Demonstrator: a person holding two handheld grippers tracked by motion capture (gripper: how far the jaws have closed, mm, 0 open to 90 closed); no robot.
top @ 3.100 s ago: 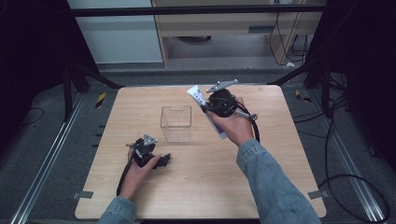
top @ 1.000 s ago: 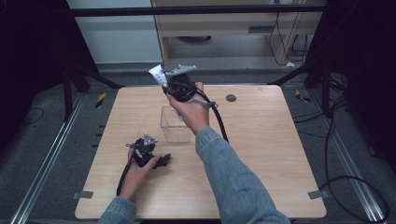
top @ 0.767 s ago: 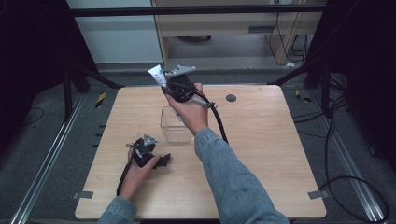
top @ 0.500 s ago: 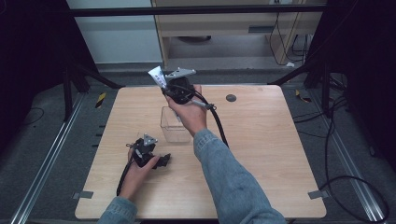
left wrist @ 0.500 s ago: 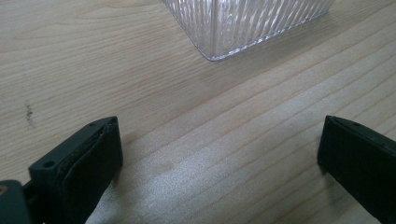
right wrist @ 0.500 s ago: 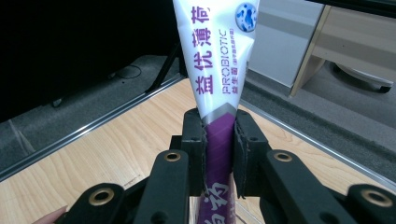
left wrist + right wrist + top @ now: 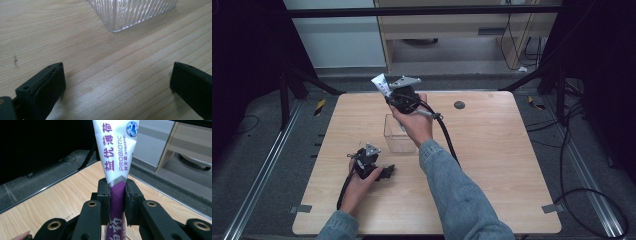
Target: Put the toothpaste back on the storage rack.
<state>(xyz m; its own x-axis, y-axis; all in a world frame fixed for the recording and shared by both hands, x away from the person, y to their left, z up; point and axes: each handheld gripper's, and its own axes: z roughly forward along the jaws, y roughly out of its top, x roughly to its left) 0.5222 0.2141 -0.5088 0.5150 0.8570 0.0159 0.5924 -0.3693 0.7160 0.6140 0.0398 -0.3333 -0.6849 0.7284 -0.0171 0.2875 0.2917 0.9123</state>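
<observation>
Two grippers are in my hands, and the change is all on the right one. My right gripper [image 7: 388, 95], clamped on the white-and-purple tube [image 7: 117, 157], has carried it from the table's far right across to above the clear ribbed container [image 7: 398, 134], where it now hangs tilted, crimped end up. My left gripper [image 7: 384, 172] rests on the table [image 7: 492, 165] near the container's corner, jaws wide and empty. I judge lowering the tube in comes next.

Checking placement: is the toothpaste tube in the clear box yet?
Out: the right gripper holds the tube above the box.
</observation>
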